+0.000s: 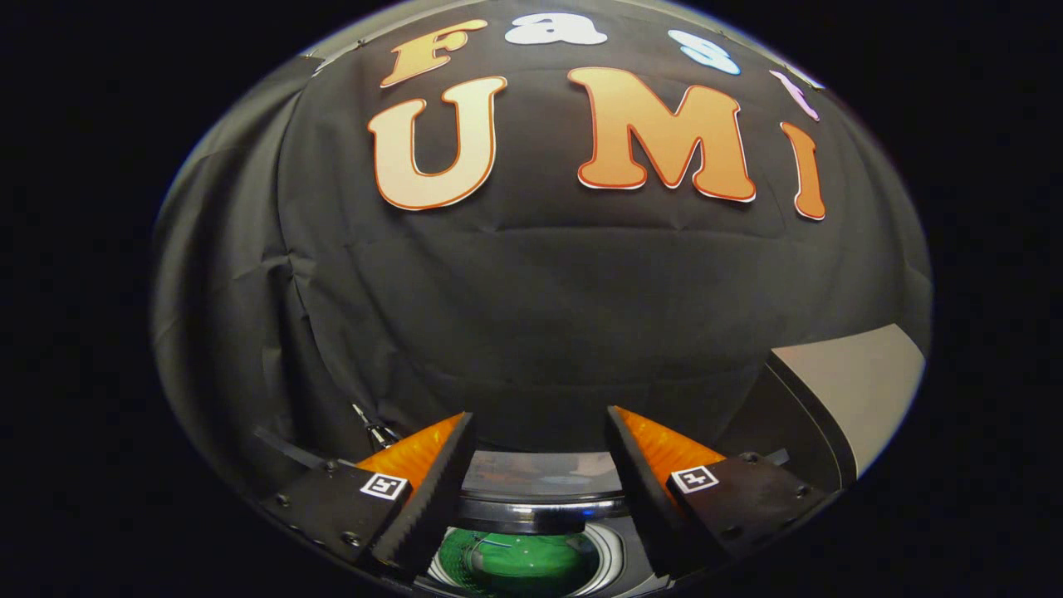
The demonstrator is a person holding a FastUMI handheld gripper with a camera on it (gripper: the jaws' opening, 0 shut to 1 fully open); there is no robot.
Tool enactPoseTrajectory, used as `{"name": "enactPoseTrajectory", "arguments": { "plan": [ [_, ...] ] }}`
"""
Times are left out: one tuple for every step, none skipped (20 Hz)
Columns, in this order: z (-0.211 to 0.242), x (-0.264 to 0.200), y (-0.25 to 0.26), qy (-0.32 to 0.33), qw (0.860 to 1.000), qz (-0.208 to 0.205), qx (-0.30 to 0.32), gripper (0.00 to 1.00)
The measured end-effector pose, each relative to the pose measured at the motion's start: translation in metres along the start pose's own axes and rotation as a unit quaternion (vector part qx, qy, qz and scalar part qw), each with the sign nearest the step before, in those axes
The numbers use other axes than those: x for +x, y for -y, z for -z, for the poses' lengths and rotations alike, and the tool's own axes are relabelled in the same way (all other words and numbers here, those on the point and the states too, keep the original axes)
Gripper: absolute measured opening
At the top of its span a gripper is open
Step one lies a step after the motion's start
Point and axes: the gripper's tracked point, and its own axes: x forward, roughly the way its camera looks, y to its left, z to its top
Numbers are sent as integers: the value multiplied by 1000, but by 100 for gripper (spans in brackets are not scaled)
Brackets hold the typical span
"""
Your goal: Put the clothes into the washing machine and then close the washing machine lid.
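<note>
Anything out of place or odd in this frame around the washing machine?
Nothing stands out. The tongs are open and empty above the washing machine, green clothes sit inside the drum, and the lid stands raised beside it, not yet closed.

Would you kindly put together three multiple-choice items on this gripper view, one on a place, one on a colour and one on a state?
1. Where does the green cloth lie?
A. between the fingers, down in the round drum opening
B. draped over one finger
C. hanging on the booth wall

2. What colour are the backs of the fingers?
A. blue
B. orange
C. white

3. How does the gripper stand?
A. shut on the cloth
B. shut with nothing held
C. open, fingers apart and touching nothing

Answers:
1. A, since the green shows inside the ring of the washing machine, below and between the fingers.
2. B, as both fingers show orange behind their black toothed pads.
3. C, because a wide gap separates the fingers and nothing sits in it.
</note>
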Motion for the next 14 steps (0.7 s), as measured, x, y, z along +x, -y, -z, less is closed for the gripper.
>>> {"name": "enactPoseTrajectory", "arguments": {
  "plan": [
    [4, -4, -1, 3, 1000, 1, 2, 99],
    [8, -7, -2, 4, 1000, 1, 1, 99],
    [11, -12, -1, 5, 1000, 2, 0, 99],
    [16, -16, -2, 6, 1000, 2, -1, 99],
    [21, -20, -4, 8, 1000, 3, -2, 99],
    [28, -26, -4, 6, 1000, 3, -3, 99],
    [41, -33, -4, -1, 1000, 3, -4, 99],
    [55, -39, -7, -13, 1000, -1, -4, 99],
    [73, -45, -11, -27, 1000, -8, -5, 99],
    [87, -48, -14, -36, 999, -14, -4, 99],
    [100, -49, -16, -49, 999, -17, -4, 99],
    [112, -51, -18, -60, 998, -16, -7, 99],
    [121, -48, -20, -67, 998, -16, -6, 99],
    [126, -47, -22, -71, 997, -17, -6, 99]
  ]
}}
